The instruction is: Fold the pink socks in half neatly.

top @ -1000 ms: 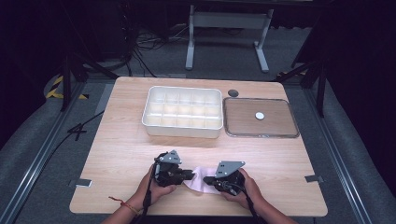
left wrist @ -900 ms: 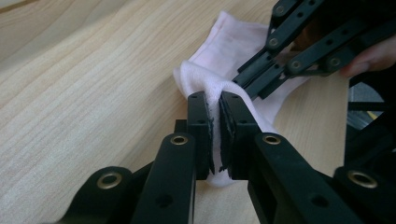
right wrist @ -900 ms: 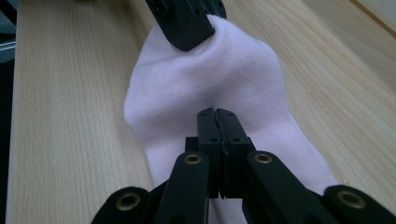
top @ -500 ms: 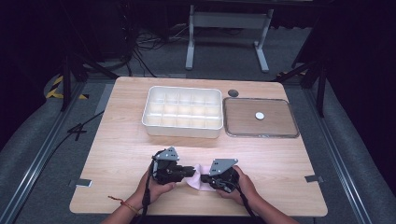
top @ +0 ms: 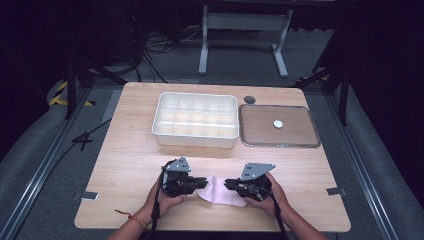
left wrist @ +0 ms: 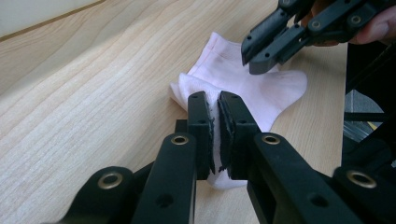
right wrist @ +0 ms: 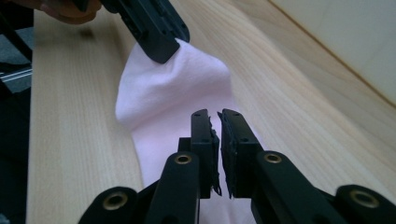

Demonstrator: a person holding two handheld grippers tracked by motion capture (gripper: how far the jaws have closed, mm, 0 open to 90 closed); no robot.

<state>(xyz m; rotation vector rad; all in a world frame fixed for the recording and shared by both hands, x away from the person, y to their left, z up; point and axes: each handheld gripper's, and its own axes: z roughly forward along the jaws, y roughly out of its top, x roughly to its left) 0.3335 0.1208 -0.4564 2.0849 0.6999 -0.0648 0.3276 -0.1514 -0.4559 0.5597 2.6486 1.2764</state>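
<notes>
Soft pink sock (top: 218,191), smooth woodgrain table (top: 130,155)

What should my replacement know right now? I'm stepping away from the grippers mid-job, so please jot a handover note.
Left gripper: shut on one edge of the pink sock.
Right gripper: jaws have just been opening, barely parted, nothing between them; hovers just above the sock's other end.
Sock: lies on the table between the grippers, in front of the white compartment box.
Done: one side gripped.
Left: probably a fresh right-hand grip, then further handling of the sock.
</notes>
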